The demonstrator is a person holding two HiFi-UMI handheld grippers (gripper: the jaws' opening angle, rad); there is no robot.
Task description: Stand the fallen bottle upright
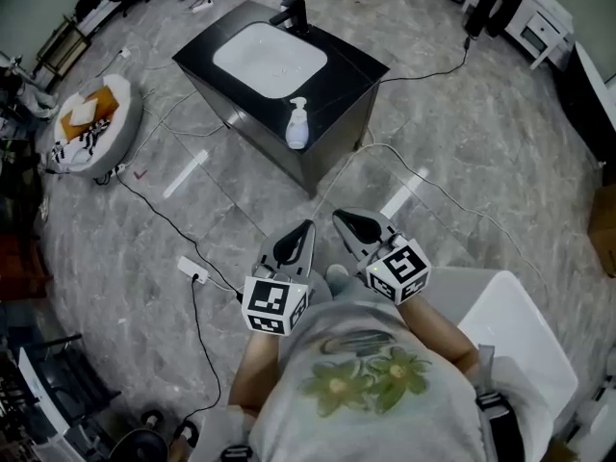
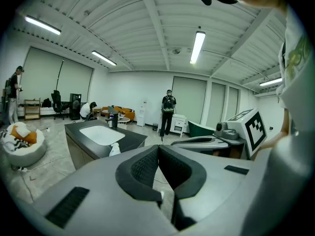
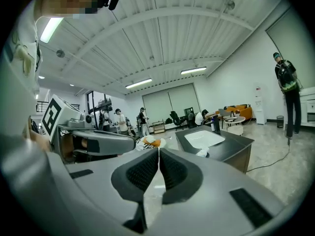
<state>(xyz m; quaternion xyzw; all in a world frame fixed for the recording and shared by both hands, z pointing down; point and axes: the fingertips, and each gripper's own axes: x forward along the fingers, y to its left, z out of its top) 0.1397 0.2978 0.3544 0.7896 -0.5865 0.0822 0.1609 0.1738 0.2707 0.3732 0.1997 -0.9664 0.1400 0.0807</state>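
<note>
With my left gripper (image 1: 307,225) and right gripper (image 1: 339,217) pressed together and empty, I may nudge the bottle (image 1: 296,125) off the table (image 1: 351,65) edge.

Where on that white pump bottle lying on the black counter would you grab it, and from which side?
Probably the wide body of the bottle, not its thin pump neck. It lies at the near edge of the counter, pump end seemingly toward the basin, so come from the person's side, jaws across its width.
</note>
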